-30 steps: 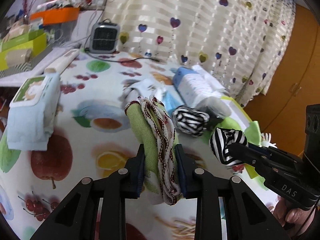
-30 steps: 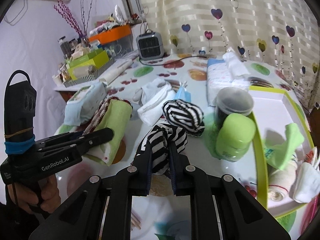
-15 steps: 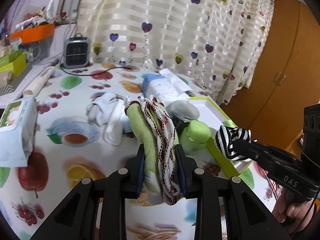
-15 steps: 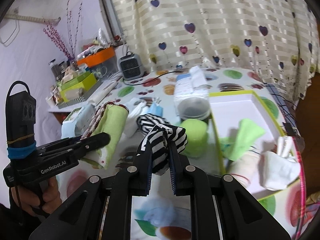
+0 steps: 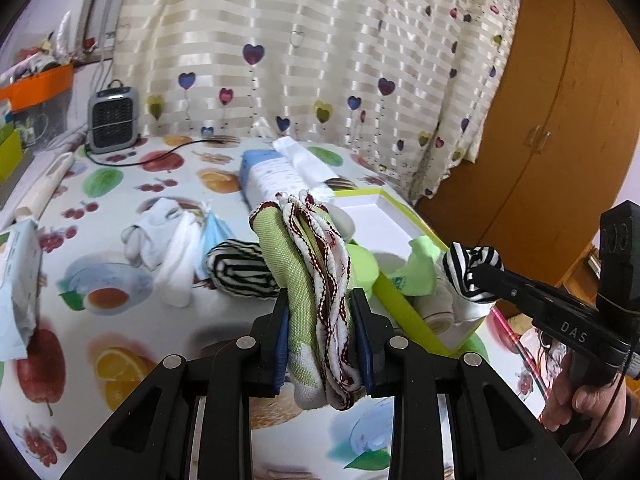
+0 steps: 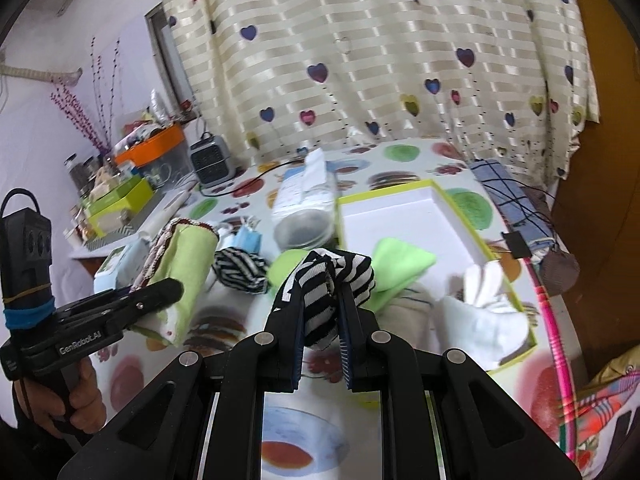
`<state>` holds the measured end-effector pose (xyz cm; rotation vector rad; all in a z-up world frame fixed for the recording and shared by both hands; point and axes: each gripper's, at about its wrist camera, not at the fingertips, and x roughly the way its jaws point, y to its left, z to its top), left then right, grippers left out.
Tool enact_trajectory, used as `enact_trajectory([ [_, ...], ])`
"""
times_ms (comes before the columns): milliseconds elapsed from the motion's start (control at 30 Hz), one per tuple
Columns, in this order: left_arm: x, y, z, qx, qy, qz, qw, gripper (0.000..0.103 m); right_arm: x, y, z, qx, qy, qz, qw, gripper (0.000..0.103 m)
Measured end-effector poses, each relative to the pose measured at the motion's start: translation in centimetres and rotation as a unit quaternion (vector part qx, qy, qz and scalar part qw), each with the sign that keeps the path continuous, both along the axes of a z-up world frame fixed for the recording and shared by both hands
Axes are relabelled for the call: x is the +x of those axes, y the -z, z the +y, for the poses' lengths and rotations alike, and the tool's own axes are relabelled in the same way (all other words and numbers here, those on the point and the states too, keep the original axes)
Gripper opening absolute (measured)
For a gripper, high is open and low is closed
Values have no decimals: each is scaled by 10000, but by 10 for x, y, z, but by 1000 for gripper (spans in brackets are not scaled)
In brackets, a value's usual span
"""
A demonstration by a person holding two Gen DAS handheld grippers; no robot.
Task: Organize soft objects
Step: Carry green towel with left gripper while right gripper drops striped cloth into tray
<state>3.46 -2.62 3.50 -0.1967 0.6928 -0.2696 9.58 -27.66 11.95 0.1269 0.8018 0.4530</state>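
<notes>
My left gripper [image 5: 322, 316] is shut on a rolled green cloth with red-and-white trim [image 5: 308, 264], held above the table; it also shows in the right wrist view [image 6: 180, 268]. My right gripper [image 6: 322, 320] is shut on a black-and-white striped sock [image 6: 328, 280], held near the front edge of a white tray with a lime rim [image 6: 404, 220]. The tray holds a green cloth [image 6: 400, 260] and white rolled socks [image 6: 480, 312]. A second striped sock [image 5: 240, 270] lies on the table.
On the fruit-print tablecloth lie white socks [image 5: 168, 236], a blue mask [image 5: 214, 232], a tissue pack [image 5: 276, 172], a wipes pack [image 5: 18, 280], a jar [image 6: 304, 228] and a green lid [image 6: 284, 268]. A small heater [image 5: 112, 120] stands at the back.
Both grippers have moved right toward the tray with their cloths still held. The right gripper with the striped sock is now at the tray's near edge.
</notes>
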Motion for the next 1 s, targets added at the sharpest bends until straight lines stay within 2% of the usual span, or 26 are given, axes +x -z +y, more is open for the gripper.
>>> enact_trajectory([
  [600, 28, -2, -46, 154, 520, 82, 9985, 26, 44, 37, -29, -37, 379, 402, 9985, 16],
  [1000, 52, -3, -82, 242, 888, 108, 9957, 26, 83, 49, -40, -94, 544, 447, 9975, 16],
])
